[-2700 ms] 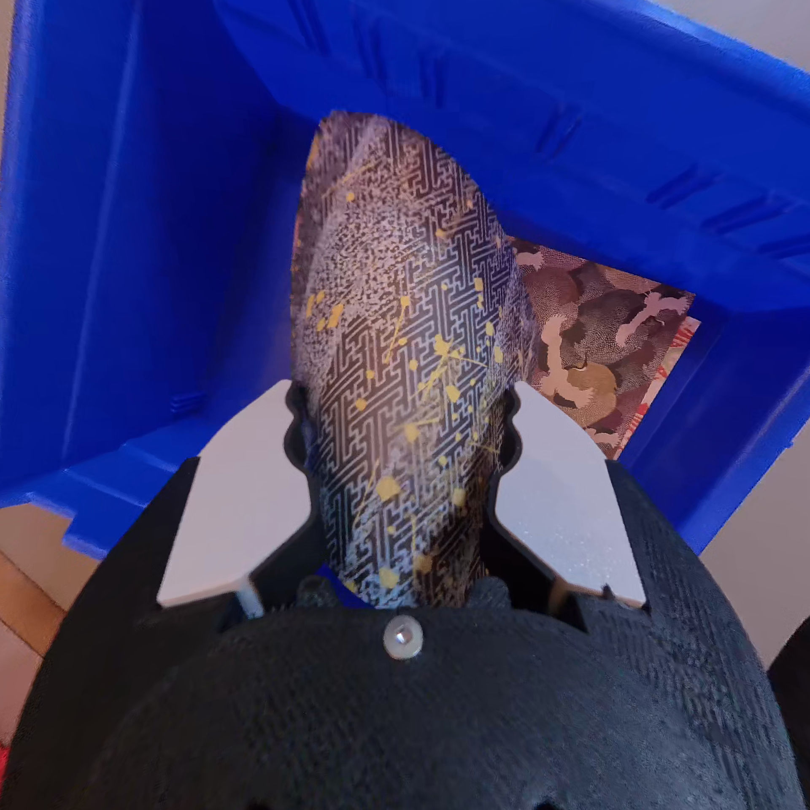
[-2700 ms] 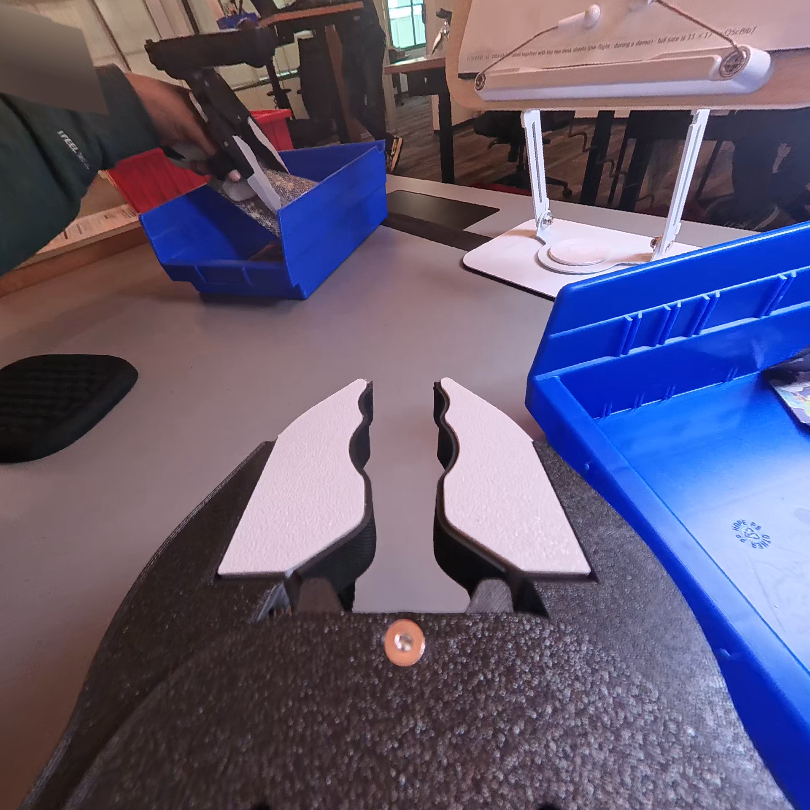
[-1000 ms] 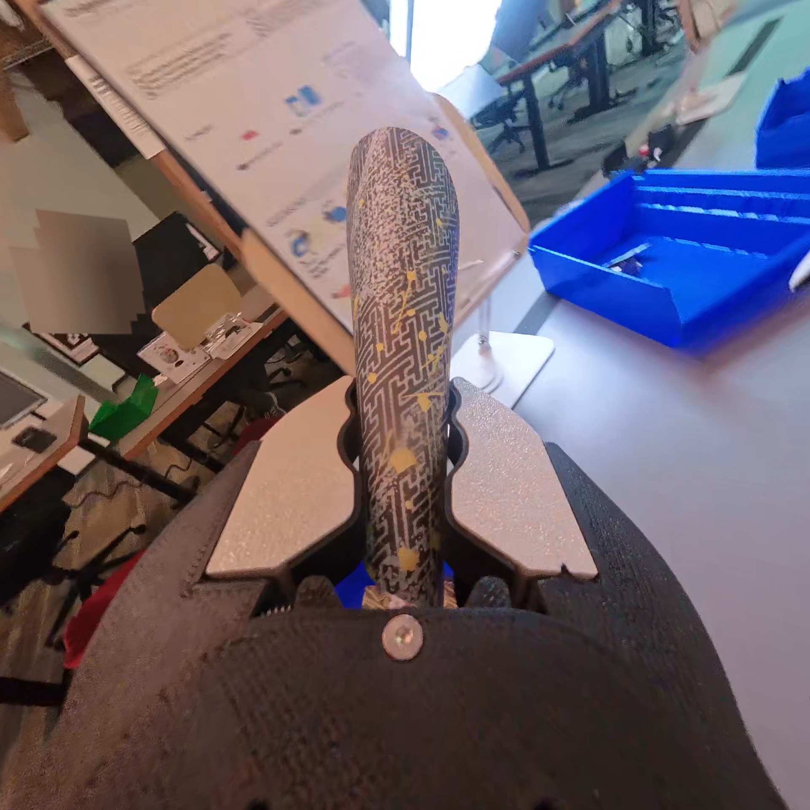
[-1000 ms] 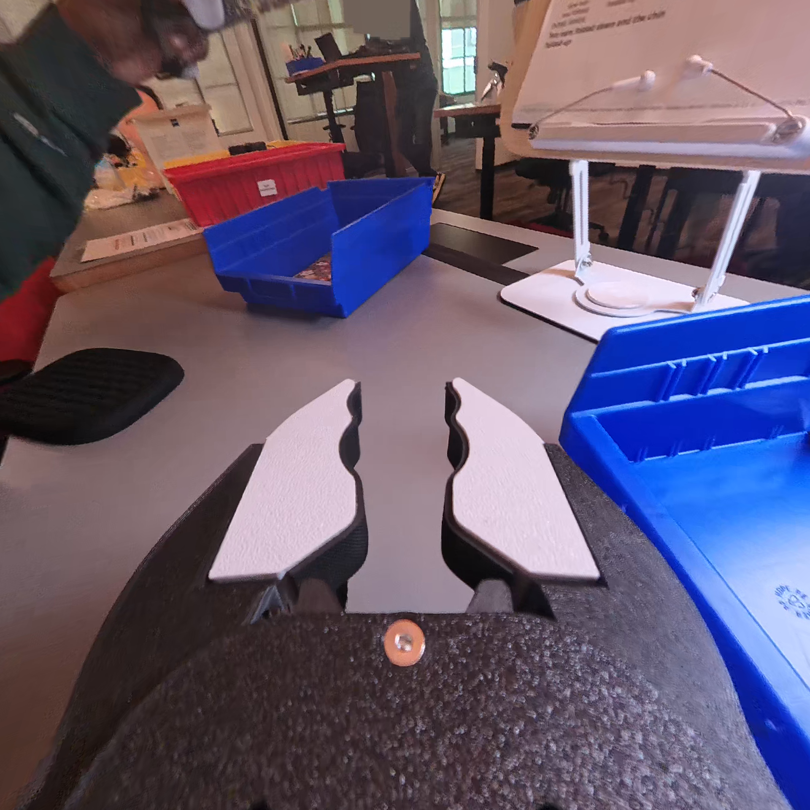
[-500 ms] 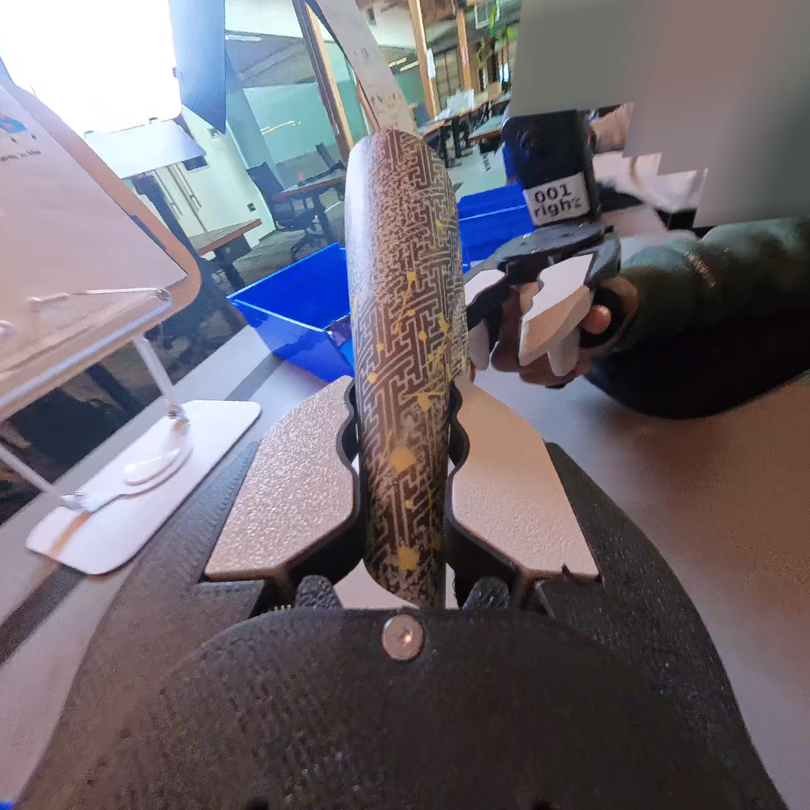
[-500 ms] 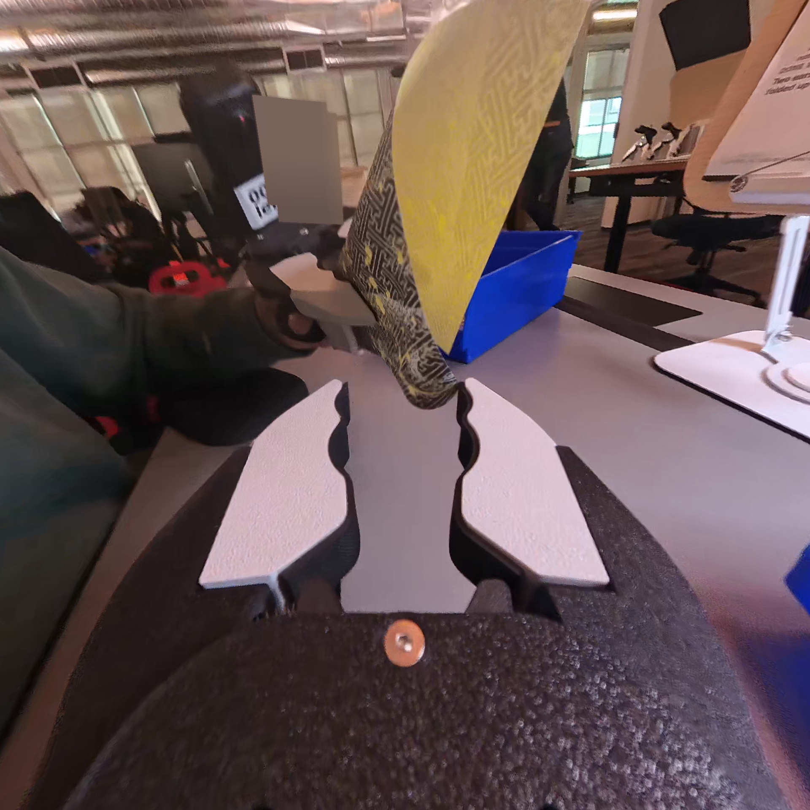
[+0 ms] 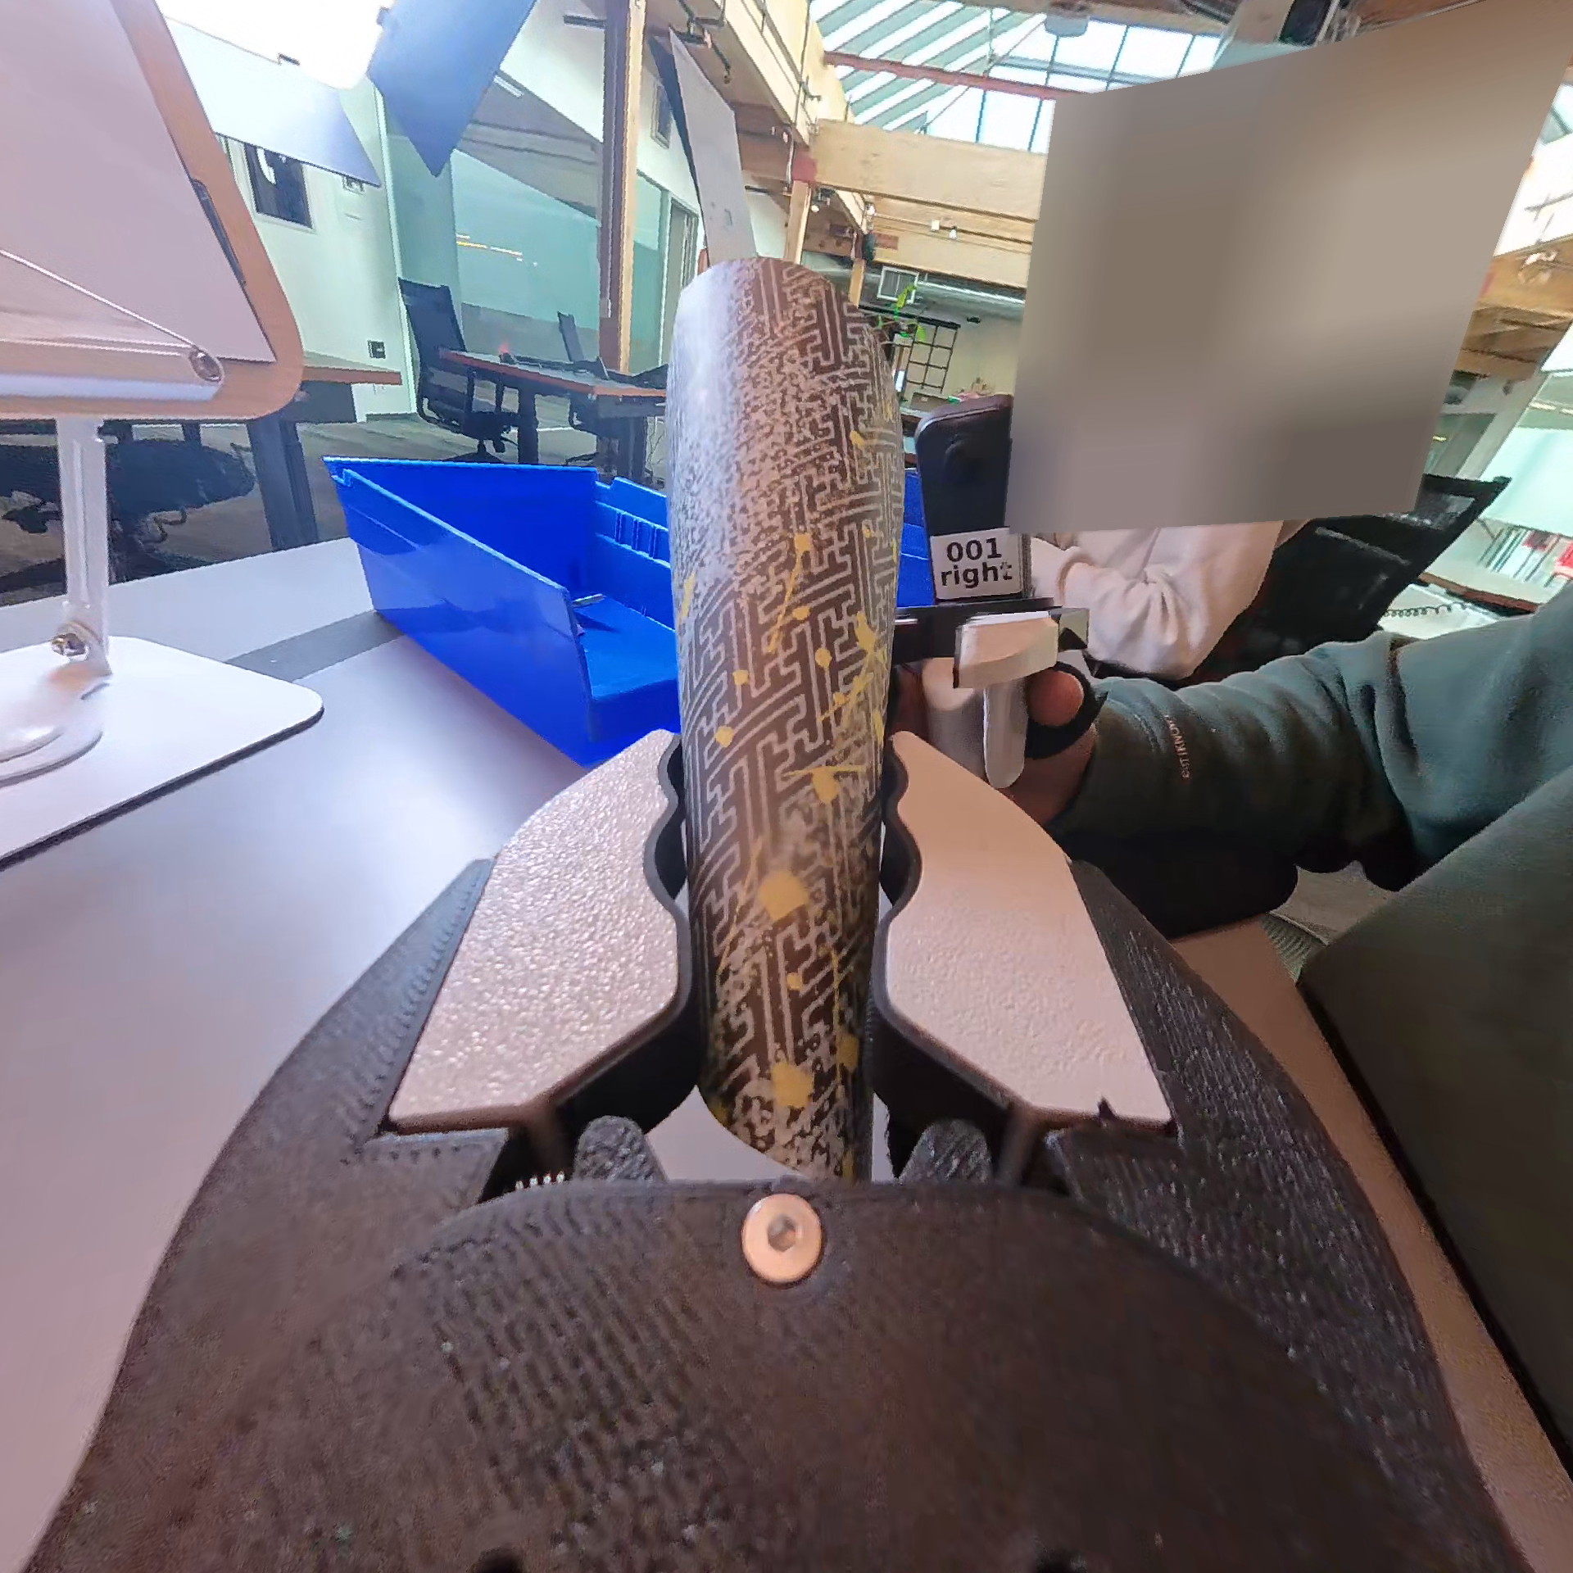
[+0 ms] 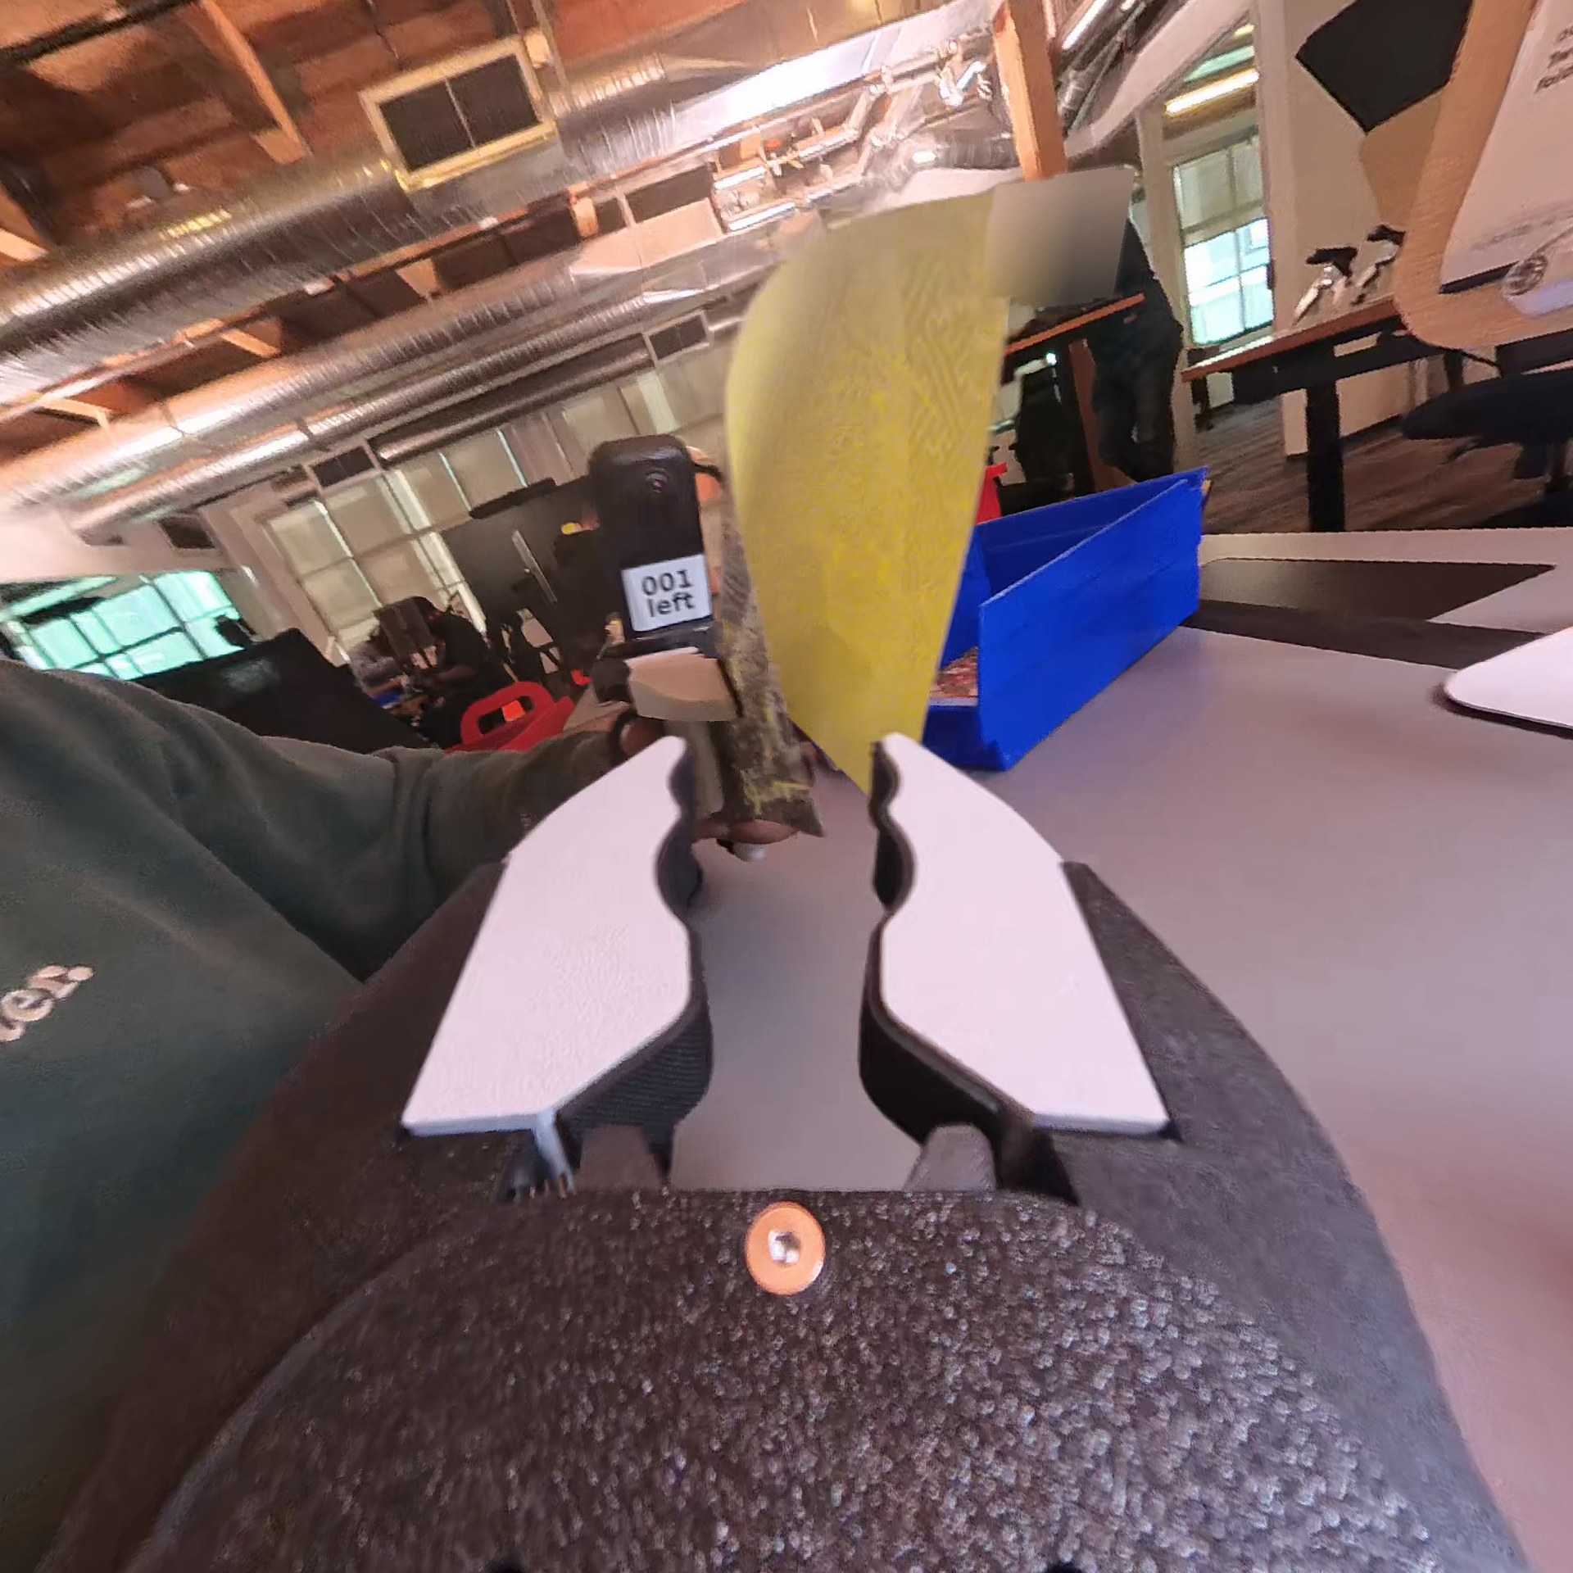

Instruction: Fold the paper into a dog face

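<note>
My left gripper [image 7: 781,753] is shut on a sheet of paper [image 7: 783,647] with a black and silver maze pattern and gold specks. The sheet curls upright between the fingers, above the grey table [image 7: 255,851]. In the right wrist view the same paper [image 8: 860,511] shows its plain yellow back, held up by the left gripper [image 8: 681,681] straight ahead. My right gripper [image 8: 779,749] is open and empty, its fingertips just short of the paper's lower edge. It also shows in the left wrist view [image 7: 1004,647], behind the paper, held by a hand.
A blue bin [image 7: 511,596] stands on the table beyond the paper. Another blue bin [image 8: 1081,596] holds patterned sheets. A white stand base [image 7: 128,732] with a tilted board sits at the left. A person's green sleeve [image 7: 1319,749] reaches in from the right. Across from one pair of fingers to the other is roughly 5 cm.
My left gripper lifted the paper out of the blue bin and swung it to face the right gripper. The right gripper turned toward it, and the two have come closer.
</note>
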`<state>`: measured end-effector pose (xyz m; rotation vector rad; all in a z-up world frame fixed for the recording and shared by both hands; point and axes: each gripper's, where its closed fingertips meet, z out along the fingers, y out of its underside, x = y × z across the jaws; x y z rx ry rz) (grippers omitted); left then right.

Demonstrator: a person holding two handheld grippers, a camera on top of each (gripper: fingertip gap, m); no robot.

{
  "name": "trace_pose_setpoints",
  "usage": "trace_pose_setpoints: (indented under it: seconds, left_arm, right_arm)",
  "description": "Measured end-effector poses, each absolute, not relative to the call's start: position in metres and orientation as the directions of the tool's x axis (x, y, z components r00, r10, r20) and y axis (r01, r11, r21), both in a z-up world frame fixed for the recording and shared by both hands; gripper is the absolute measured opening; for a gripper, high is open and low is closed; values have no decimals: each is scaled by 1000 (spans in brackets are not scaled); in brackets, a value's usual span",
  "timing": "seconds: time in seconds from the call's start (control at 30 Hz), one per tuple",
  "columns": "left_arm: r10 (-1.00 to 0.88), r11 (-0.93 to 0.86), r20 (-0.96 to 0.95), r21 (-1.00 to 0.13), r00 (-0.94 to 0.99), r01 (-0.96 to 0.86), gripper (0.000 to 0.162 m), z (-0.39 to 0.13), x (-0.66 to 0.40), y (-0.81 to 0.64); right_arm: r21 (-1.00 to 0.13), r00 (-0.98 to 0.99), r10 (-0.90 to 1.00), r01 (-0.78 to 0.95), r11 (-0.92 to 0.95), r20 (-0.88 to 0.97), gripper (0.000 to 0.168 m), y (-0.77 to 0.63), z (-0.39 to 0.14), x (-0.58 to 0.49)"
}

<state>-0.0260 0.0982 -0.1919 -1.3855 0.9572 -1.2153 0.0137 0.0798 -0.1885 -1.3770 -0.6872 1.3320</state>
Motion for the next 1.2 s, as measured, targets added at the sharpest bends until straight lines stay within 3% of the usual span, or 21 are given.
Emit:
trace_pose_setpoints:
  seconds: [0.1, 0.23, 0.33, 0.47, 0.6, 0.67, 0.77, 0.87, 0.97, 1.03, 1.2]
  left_arm:
    - [-964, -183, 190, -982, 188, 52, 47, -196, -26, 101]
    - [-948, -157, 158, -987, 277, 25, 65, -200, -35, 121]
    - [-933, -135, 140, -990, 331, 38, 66, -194, -47, 133]
    - [-920, -82, 89, -996, 381, 36, 60, -187, -57, 140]
    - [-899, -38, 37, -999, 436, 8, 44, -185, -66, 146]
    - [-883, -38, 21, -999, 468, -27, 37, -188, -71, 150]
    - [-898, -113, 25, -978, 440, -174, 30, -215, -66, 148]
    - [-950, -190, 59, -889, 306, -416, 24, -266, -50, 122]
    - [-981, -116, -26, -718, 193, -687, 13, -320, -52, 100]
    - [-983, -81, -59, -700, 171, -710, 1, -323, -52, 95]
    - [-981, -51, -114, -632, 157, -774, 6, -319, -65, 92]
  right_arm:
    - [-932, 235, 920, -263, -249, -312, 0, 79, -184, 18]
    - [-974, 400, 893, -171, -148, -206, 0, 99, -178, 41]
    - [-996, 595, 798, 69, 65, 93, 0, 119, -162, 69]
    - [-850, 616, 599, 464, 250, 512, 0, 130, -141, 89]
    - [-571, 324, 672, 801, 179, 666, 0, 124, -197, 74]
    - [-434, 156, 787, 888, 153, 597, 0, 102, -246, 63]
    - [-343, 2, 929, 930, 135, 371, 0, 56, -296, 50]
    - [-386, -39, 983, 916, 106, 177, 0, 22, -307, 31]
    - [-441, -41, 999, 896, 49, 28, 0, 3, -308, 16]
    - [-449, -23, 999, 894, 7, -30, 0, -1, -310, 11]
    - [-451, 72, 995, 887, -98, -74, 0, 5, -317, 12]
